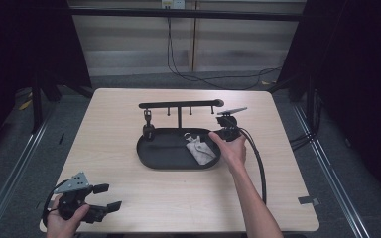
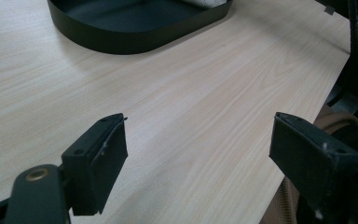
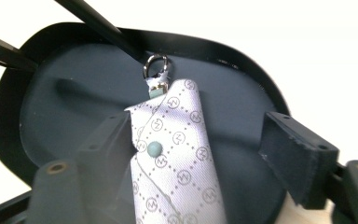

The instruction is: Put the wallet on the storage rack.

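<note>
While the left gripper (image 1: pixel 110 197) is held low at the near left corner of the table (image 1: pixel 129 198), jaws spread wide with nothing between them, the right gripper (image 3: pixel 196 154) is parked over the right end of the black tray (image 1: pixel 151 153). Its jaws are wide open too, set either side of a pale patterned pouch (image 3: pixel 177 158) lying flat in the tray, silver ring (image 3: pixel 154 65) pointed away. Whether the pouch is touched can't be told. A black rack (image 1: pixel 178 105) with pegs is stood at the tray's far edge.
</note>
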Available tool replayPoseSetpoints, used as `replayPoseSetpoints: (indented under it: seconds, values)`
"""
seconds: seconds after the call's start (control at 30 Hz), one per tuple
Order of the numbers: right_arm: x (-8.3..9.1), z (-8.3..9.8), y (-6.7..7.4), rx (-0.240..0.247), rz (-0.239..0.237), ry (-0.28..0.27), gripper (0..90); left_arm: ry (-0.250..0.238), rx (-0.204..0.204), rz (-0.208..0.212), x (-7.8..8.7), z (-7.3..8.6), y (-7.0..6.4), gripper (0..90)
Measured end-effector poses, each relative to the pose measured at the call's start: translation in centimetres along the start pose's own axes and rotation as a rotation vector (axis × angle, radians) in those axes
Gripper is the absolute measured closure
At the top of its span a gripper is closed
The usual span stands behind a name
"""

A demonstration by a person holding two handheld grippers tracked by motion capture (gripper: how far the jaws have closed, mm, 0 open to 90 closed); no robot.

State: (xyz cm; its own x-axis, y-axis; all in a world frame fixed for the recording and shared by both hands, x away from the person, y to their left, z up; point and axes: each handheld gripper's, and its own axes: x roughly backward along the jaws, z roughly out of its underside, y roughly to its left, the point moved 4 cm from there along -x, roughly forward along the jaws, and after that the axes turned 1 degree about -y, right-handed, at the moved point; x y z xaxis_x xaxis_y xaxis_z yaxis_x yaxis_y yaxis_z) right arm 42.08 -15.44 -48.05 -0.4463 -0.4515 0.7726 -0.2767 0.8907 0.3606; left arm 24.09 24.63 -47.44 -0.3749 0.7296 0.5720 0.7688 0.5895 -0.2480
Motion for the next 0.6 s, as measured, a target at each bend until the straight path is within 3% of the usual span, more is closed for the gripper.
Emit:
replayPoseSetpoints:
  seconds: [0.13,0.27,0.33,0.6]
  values:
    - [1.2,0.1,0.1,0.048,0.021,-0.036,21.4,0.000,0.003,-0.003,-0.1,0.0,0.0,18.8]
    - [2.2,0.4,0.0,0.072,0.005,-0.090,19.8,0.003,0.005,-0.007,-0.2,-0.1,0.2,18.8]
    - [2.8,0.6,-0.4,0.065,-0.001,-0.117,18.9,0.001,0.009,-0.008,-0.2,0.0,0.3,18.9]
    - [4.5,2.1,-1.5,0.061,0.002,-0.133,14.6,0.004,0.019,-0.008,-0.1,0.0,0.3,19.7]
